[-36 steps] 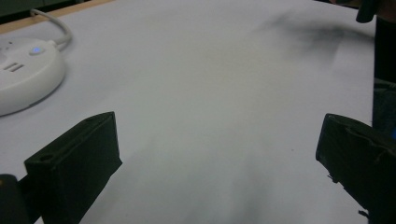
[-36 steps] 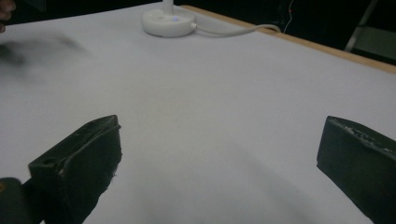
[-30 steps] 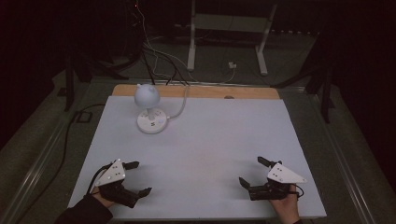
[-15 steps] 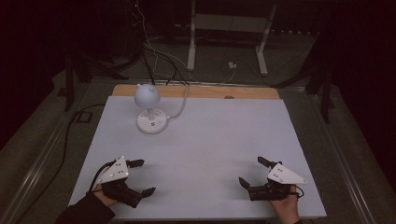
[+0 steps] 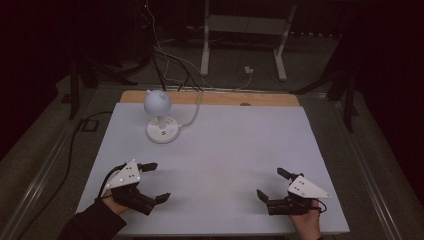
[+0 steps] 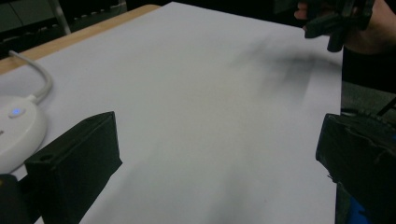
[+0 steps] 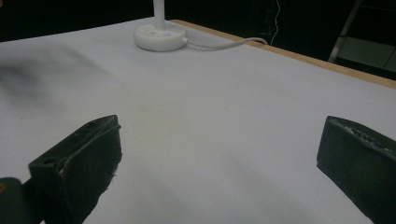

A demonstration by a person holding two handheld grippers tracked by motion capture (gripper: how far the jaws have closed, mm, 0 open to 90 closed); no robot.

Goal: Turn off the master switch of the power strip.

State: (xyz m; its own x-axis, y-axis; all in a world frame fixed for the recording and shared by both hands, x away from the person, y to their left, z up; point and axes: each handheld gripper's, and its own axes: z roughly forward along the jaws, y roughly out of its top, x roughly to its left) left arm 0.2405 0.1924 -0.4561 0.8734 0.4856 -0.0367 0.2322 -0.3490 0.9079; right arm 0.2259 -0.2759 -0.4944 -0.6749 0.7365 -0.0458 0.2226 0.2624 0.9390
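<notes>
Nearest the person, the left gripper (image 5: 152, 182) sits at the near left corner of the surface (image 5: 235, 150), well short of the lamp (image 5: 161, 119) and slightly left of its base. Its jaws stand wide apart with nothing between them; in the left gripper view the bare white covering fills the gap between the two black blocks. Compared with a second ago, this gripper has turned a little and edged forward (towards the lamp), the one visible change in the scene. The right gripper (image 5: 270, 184) rests at the near right corner, well apart from the lamp and far to its right, in the same place as before. Its jaws are likewise spread wide and hold nothing.

Farther off, the lamp stands upright near the far left of the surface: a round white base (image 7: 160, 36) showing a small lit dot, a short stem, and a globe-shaped head (image 5: 157, 101). Its pale cable (image 7: 229, 43) runs from the base away over the wooden far edge (image 5: 260, 99).

The small advance of the left gripper suggests a reach towards the lamp is just starting; no contact has been made, and most of the distance to the base remains.
</notes>
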